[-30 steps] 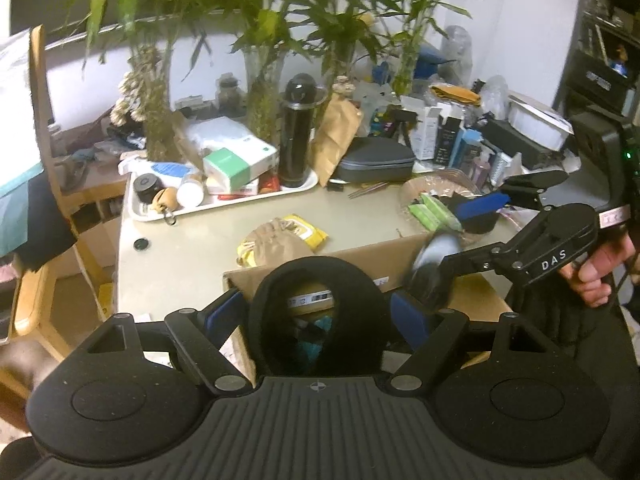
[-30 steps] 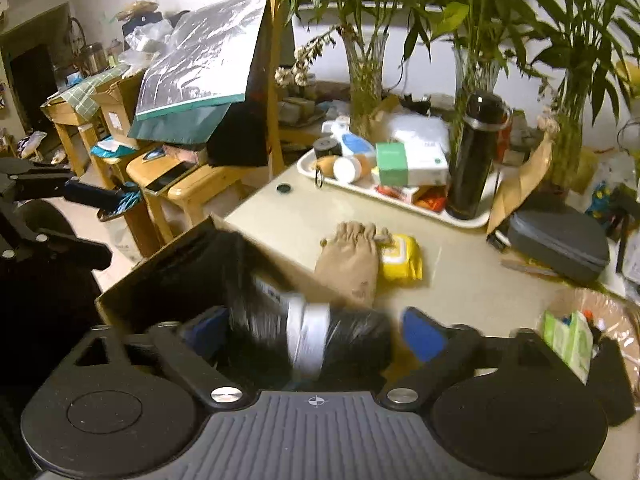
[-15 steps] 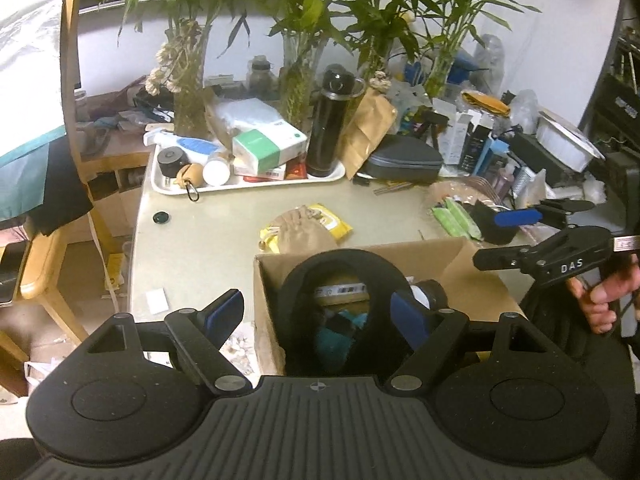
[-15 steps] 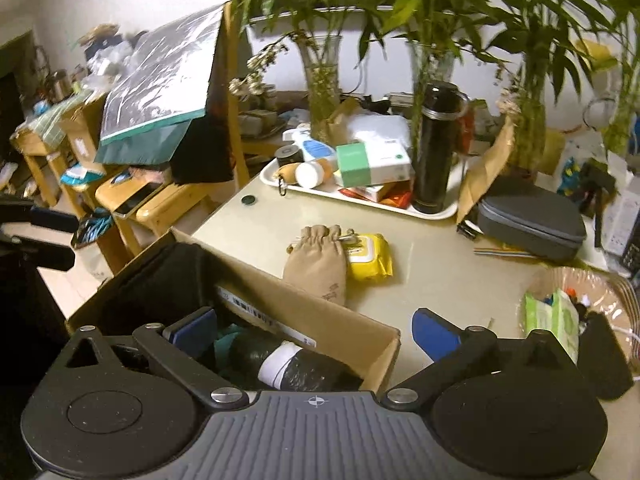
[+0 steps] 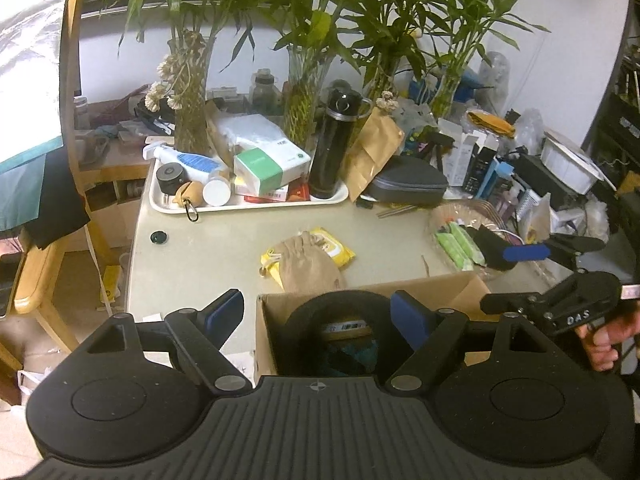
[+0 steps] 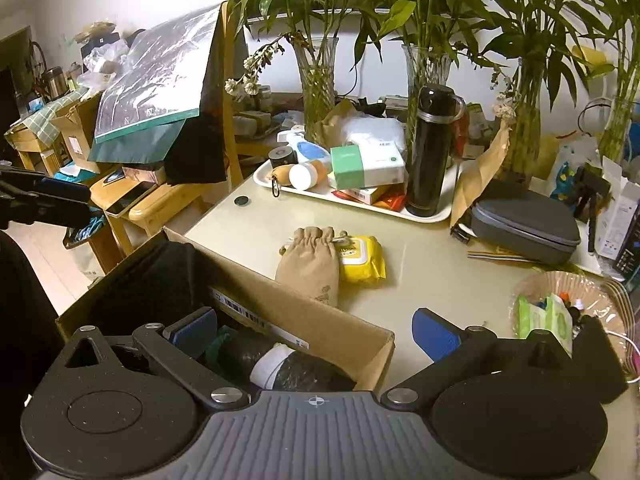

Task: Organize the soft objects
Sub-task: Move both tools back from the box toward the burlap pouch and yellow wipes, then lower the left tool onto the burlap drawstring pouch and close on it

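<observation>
A cardboard box (image 5: 440,288) (image 6: 320,328) stands at the table's near edge. A black U-shaped neck pillow (image 5: 336,312) stands upright in it. My left gripper (image 5: 318,312) (image 6: 60,202) is open over the box. Its left pad hangs outside the box wall, clear of the pillow, and its right pad is by the pillow's right arm. A black rolled bundle with a white band (image 6: 288,368) lies in the box below my open right gripper (image 6: 316,332) (image 5: 508,278). Beyond the box a tan drawstring pouch (image 5: 308,268) (image 6: 310,268) lies partly on a yellow wipes pack (image 5: 332,246) (image 6: 362,258).
A white tray (image 5: 248,208) at the back holds a black flask (image 5: 332,148), boxes and bottles, with glass vases of bamboo behind. A grey case (image 5: 408,184) and a basket (image 5: 452,216) of green packs sit right. A wooden chair (image 5: 36,276) stands left. A hand (image 5: 604,340) grips the right tool.
My right gripper let go of the black rolled bundle, which now lies in the box, and its jaws stand wide. My left gripper shifted left, so the pillow sits off-centre between its pads.
</observation>
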Motion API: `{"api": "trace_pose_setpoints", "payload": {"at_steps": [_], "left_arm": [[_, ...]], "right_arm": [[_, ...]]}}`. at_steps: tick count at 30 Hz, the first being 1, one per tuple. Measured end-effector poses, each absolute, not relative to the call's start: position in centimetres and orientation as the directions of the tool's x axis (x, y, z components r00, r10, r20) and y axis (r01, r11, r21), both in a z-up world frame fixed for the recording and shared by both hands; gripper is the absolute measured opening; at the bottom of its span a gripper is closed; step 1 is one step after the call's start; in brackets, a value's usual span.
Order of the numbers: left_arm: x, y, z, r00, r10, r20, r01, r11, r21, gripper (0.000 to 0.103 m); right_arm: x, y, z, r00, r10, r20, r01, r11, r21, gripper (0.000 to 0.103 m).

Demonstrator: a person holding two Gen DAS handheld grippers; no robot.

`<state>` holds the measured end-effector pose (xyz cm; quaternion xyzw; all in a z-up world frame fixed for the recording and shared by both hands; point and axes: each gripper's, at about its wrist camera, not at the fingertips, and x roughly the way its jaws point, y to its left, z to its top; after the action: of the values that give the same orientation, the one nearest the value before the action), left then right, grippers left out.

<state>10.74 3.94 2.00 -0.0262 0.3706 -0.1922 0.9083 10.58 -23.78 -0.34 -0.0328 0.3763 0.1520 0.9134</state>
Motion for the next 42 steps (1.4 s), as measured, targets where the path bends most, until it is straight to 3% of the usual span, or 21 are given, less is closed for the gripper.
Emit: {"api": "trace_pose_setpoints", "payload": {"at_steps": [25,37,42], "left_arm": [[17.7,1.9,2.1,0.620,-0.438,-0.651,0.411,0.888,-0.206,0.081],[21.9,2.0,-0.1,0.583,-0.442,-0.682,0.452,0.874,-0.180,0.080],[24.3,2.2,-2.2,0.516,-0.477,-0.711,0.478,0.850,-0.223,0.080]], "right_arm": [[14.3,-23.4,1.5,0.690,0.303,-0.657,-0.378,0.925,0.030,0.103],[19.3,-25.8,-0.8,0.674,0.265,-0.689,-0.322,0.945,0.048,0.103],[21.5,-27.6,-2.4,0.680,0.280,-0.678,-0.308,0.948,0.082,0.103]]}}
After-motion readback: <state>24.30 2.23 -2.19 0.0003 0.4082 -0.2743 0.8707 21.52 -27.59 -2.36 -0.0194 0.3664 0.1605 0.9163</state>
